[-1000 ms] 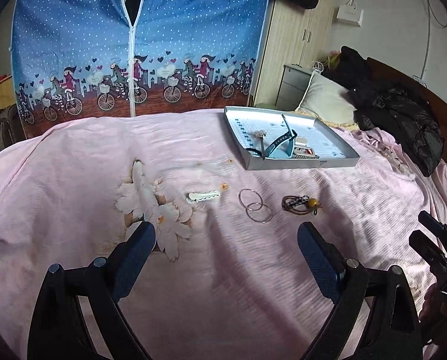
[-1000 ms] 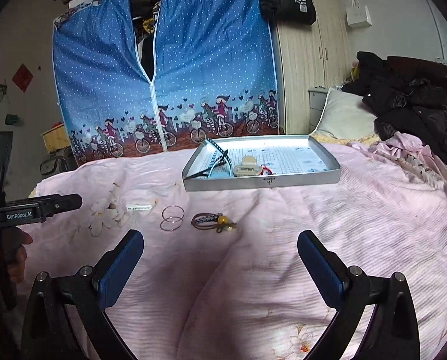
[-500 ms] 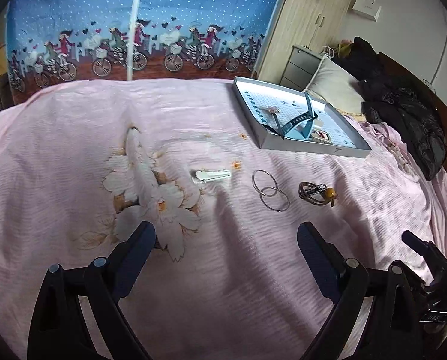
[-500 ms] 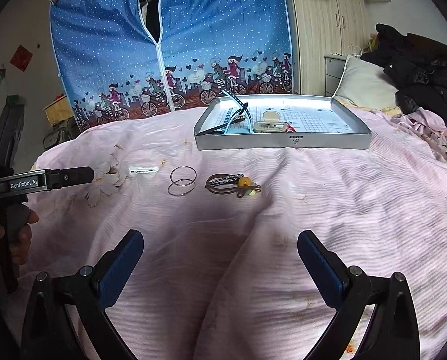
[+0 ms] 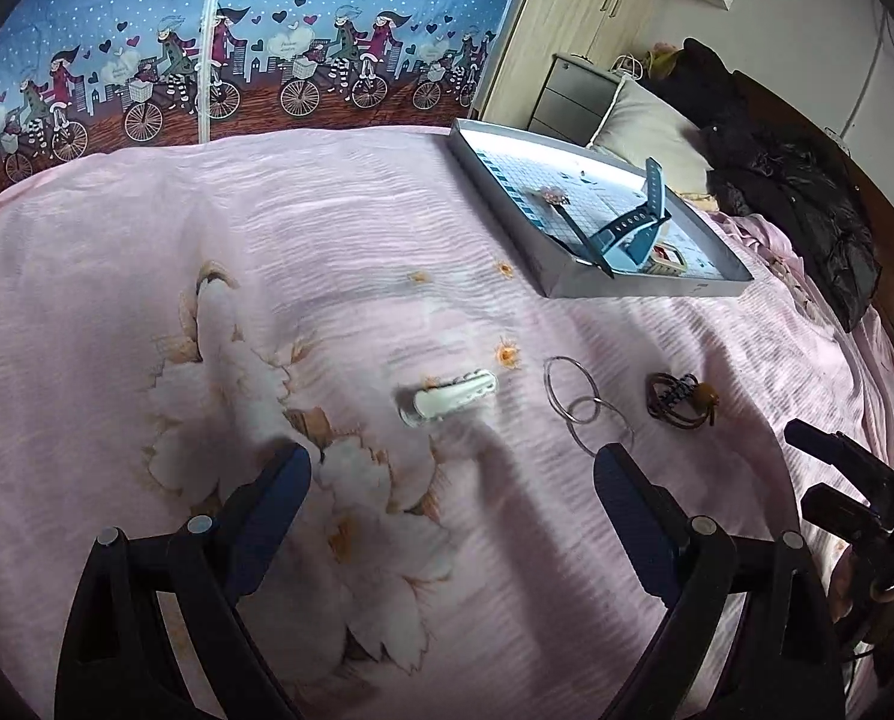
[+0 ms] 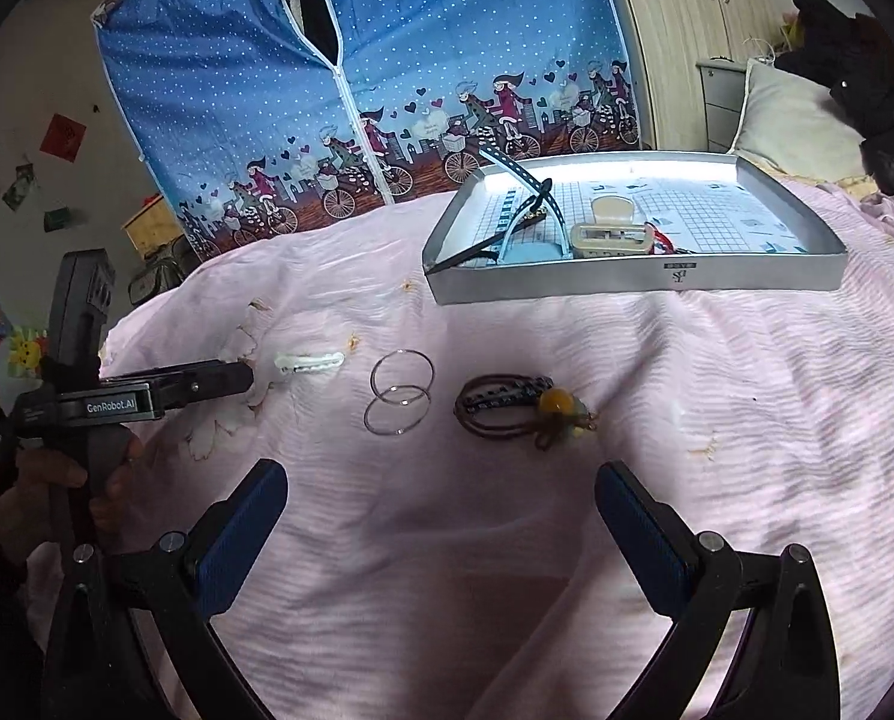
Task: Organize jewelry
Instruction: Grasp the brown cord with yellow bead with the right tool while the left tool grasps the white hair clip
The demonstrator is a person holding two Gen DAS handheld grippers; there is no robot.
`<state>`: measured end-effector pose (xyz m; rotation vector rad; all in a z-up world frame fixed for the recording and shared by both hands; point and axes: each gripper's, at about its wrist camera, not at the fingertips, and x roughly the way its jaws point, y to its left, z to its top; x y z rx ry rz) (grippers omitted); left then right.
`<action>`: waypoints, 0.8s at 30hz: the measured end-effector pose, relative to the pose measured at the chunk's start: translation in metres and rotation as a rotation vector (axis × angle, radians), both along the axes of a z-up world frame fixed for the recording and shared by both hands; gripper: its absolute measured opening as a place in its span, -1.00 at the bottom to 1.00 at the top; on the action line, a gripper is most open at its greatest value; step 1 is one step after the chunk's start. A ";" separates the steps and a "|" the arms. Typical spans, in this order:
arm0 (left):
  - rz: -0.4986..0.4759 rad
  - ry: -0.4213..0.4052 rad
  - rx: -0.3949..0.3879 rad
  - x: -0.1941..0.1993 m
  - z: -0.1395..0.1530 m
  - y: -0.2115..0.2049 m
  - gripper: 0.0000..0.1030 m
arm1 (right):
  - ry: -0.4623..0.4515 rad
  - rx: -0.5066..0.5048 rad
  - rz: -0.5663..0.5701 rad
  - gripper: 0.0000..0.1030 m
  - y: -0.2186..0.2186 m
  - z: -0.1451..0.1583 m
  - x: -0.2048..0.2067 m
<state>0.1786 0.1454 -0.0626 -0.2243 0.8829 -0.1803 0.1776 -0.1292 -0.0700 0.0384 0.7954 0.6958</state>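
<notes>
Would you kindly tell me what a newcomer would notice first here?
Three loose pieces lie in a row on the pink floral bedspread: a white hair clip, two thin silver hoops and a brown beaded hair tie. Behind them sits a shallow silver tray already holding accessories.

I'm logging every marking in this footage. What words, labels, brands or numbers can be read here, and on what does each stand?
"GenRobot.AI": white lettering on the side of the left hand-held gripper, seen in the right wrist view.
Dark logo on the front wall of the silver tray: too small to read.
Print on the grid sheet inside the tray: too small to read.
Red paper on the wall: blurred.
</notes>
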 end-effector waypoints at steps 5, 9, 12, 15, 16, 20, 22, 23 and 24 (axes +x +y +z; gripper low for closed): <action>-0.052 -0.014 0.046 0.019 -0.007 0.002 0.45 | 0.042 0.030 -0.028 0.79 0.011 -0.003 0.031; -0.071 0.011 0.029 0.028 -0.018 -0.001 0.24 | 0.069 -0.001 -0.085 0.40 0.015 -0.011 0.051; -0.086 -0.008 0.021 0.029 -0.020 -0.003 0.24 | 0.094 -0.031 -0.160 0.27 0.012 -0.019 0.061; -0.093 -0.020 0.029 0.032 -0.020 -0.006 0.23 | 0.123 -0.051 -0.220 0.21 0.005 -0.029 0.067; -0.096 -0.024 0.030 0.033 -0.021 -0.006 0.23 | 0.134 -0.046 -0.228 0.20 0.002 -0.032 0.068; -0.109 -0.017 0.060 0.038 -0.026 -0.011 0.21 | 0.152 -0.042 -0.224 0.01 0.001 -0.040 0.069; -0.109 -0.016 0.074 0.038 -0.028 -0.013 0.01 | 0.142 -0.044 -0.213 -0.13 0.003 -0.041 0.066; -0.108 -0.019 0.079 0.037 -0.028 -0.014 -0.16 | 0.136 -0.042 -0.209 -0.17 0.003 -0.041 0.064; -0.109 -0.019 0.080 0.037 -0.029 -0.015 -0.30 | 0.131 -0.039 -0.204 -0.21 0.003 -0.041 0.062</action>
